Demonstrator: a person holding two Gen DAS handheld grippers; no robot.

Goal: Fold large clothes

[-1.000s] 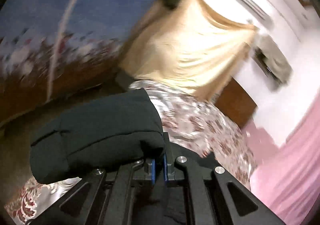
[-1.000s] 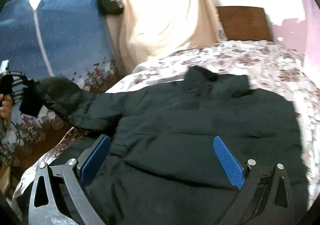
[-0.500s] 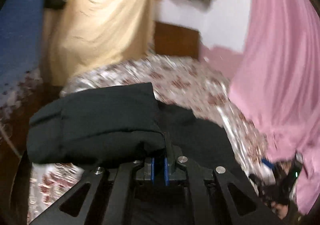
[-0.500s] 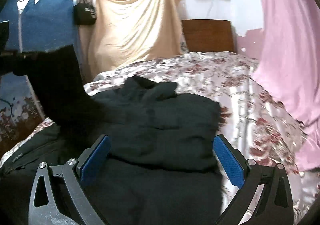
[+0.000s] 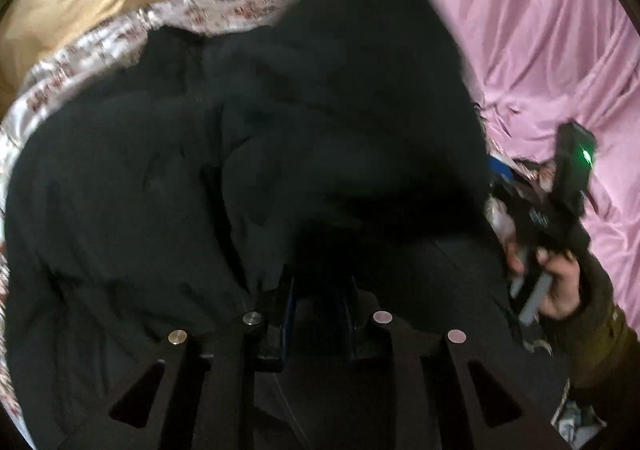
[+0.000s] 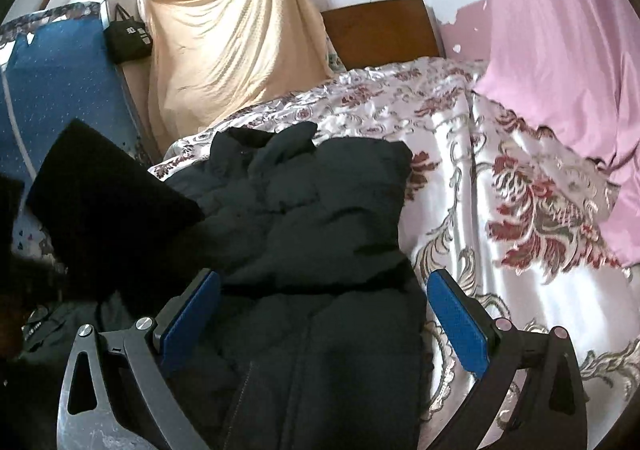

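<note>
One floral bedspread [image 6: 500, 186], pink curtain [image 6: 560, 50], wooden headboard [image 6: 380, 30]

Home bedroom: bed w/ floral bedspread [image 6: 500, 186], wooden headboard [image 6: 380, 32], pink curtain [image 6: 560, 62], draped beige sheet [image 6: 232, 50].

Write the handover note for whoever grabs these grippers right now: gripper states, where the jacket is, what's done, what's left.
Left gripper: nearly shut, with the dark sleeve between its fingers, raised over the jacket body.
Right gripper: open, holding nothing, poised over the black jacket.
The jacket lies on the floral bedspread, collar toward the headboard.
Done: the sleeve is lifted across the body.
Left: lay the sleeve flat, release it, probably fold the other side in, then fold the length.
</note>
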